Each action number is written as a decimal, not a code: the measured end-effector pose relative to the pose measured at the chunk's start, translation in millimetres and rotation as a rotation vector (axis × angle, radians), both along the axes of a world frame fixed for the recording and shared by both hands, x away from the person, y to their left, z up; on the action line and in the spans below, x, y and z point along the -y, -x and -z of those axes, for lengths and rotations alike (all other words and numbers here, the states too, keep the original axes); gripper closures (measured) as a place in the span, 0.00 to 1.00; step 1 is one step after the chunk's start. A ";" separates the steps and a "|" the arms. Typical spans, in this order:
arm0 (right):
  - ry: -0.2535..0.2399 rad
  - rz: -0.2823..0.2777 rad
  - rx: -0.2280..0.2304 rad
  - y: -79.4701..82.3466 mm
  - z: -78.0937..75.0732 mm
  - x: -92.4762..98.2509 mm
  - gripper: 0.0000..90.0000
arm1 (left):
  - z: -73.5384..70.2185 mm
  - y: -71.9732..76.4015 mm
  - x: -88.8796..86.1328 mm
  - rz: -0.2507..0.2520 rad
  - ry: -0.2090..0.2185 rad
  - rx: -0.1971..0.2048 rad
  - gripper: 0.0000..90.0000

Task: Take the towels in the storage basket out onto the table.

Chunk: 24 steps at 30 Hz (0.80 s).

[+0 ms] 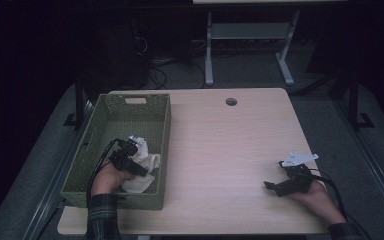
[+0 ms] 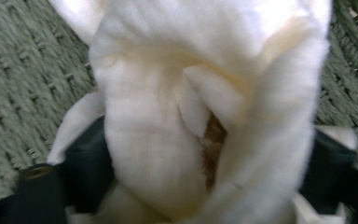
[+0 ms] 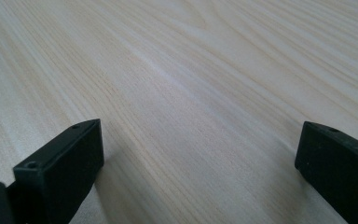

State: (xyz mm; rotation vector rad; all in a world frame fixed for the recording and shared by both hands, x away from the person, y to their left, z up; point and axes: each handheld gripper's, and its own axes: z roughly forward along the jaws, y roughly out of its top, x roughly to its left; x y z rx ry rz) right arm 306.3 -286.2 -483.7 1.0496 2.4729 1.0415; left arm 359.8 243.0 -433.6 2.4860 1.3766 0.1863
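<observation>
A white cloth [image 1: 143, 172] lies crumpled in the near part of a green woven basket [image 1: 166, 140] at the table's left. My left gripper [image 1: 134, 151] reaches down into the basket, its jaws on either side of the cloth. In the left gripper view the bunched cloth [image 2: 168, 116] packs the gap of the left gripper [image 2: 205, 161] and touches both black jaws; a brown patch [image 2: 213, 140] shows in a fold. My right gripper [image 1: 273, 186] rests low over the table's right side, and in its own view the right gripper [image 3: 200, 158] stands open over bare wood.
The light wooden table [image 1: 220, 145] has a round cable hole [image 1: 231, 101] near its far edge. The basket's woven floor [image 2: 28, 84] shows behind the cloth. A desk frame [image 1: 250, 45] and cables stand on the dark floor beyond the table.
</observation>
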 end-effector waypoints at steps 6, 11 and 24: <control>0.000 0.000 0.000 0.0 0.0 0.0 0.01 | -6.7 2.8 -1.3 0.002 0.031 0.012 0.62; 0.002 0.002 0.000 0.1 -0.1 0.0 0.01 | -12.7 4.3 -6.7 -0.022 0.086 0.019 0.78; 0.000 0.003 -0.004 1.4 -0.2 0.1 0.01 | -29.7 8.2 -15.6 -0.055 0.210 0.133 0.80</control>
